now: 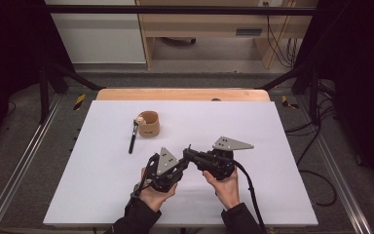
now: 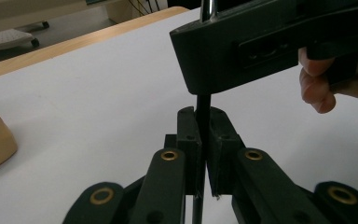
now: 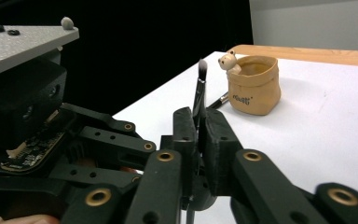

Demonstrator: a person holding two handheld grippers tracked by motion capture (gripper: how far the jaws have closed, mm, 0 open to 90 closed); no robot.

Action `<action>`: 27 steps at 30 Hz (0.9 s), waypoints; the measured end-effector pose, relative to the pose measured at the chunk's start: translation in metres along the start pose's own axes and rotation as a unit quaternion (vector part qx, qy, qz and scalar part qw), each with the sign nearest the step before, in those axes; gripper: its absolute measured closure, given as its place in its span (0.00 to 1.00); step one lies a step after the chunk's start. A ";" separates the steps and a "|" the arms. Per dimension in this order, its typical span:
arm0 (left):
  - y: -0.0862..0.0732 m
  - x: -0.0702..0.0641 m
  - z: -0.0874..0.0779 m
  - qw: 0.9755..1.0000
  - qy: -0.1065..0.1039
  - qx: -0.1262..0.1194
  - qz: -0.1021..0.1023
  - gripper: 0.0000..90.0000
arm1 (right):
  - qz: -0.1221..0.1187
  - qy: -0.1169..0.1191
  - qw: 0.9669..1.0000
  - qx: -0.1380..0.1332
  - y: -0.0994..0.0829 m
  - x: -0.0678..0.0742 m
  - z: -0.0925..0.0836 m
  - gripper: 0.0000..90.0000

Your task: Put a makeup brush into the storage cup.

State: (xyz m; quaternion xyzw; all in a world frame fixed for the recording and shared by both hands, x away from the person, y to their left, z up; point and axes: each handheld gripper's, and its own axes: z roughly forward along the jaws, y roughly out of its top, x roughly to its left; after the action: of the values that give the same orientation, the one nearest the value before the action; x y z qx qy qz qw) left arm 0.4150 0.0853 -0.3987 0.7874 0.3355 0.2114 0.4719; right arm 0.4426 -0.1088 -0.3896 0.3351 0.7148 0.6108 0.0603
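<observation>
White sheeting covers the table, whose wooden edge runs along the top of the frame in the high view, with dark floor and cables around it. Near the lower centre of that view, two hands hold black two-jaw grippers close together.

Both grippers grip one thin black makeup brush, a slim dark handle with a small grey bristle tip. In the right gripper view, the right gripper has its jaws closed tight on the handle, and the bristle end sticks up just above them. In the left gripper view, the left gripper also has its jaws pressed onto the same handle, which runs up into the other gripper's body at the top of the frame.

Toward the upper left of the sheet stands a small tan pot shaped like a sack, with a little bear figure on its rim. A second black brush lies on the sheet, just beside the pot.

By my judgement, the work is midway: one brush is lifted and being passed between grippers, neither brush is in the pot, and the second one is untouched.
</observation>
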 end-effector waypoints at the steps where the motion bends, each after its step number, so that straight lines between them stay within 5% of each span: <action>1: 0.000 0.001 0.000 1.000 0.000 0.001 -0.001 0.94 | 0.000 0.001 1.000 -0.003 0.000 0.000 -0.001 0.88; 11: -0.004 0.017 -0.004 1.000 0.018 -0.002 -0.015 0.94 | -0.019 -0.017 1.000 -0.015 0.004 -0.005 -0.016 0.72; 27: -0.001 0.055 -0.027 0.999 0.046 -0.011 -0.019 0.93 | -0.067 -0.113 0.991 0.015 -0.006 -0.026 -0.042 0.36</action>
State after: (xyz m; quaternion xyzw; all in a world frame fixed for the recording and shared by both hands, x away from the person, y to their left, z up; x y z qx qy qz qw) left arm 0.4346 0.1414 -0.3867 0.7649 0.3693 0.2421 0.4690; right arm 0.4393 -0.1581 -0.3929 0.3542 0.7332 0.5528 0.1771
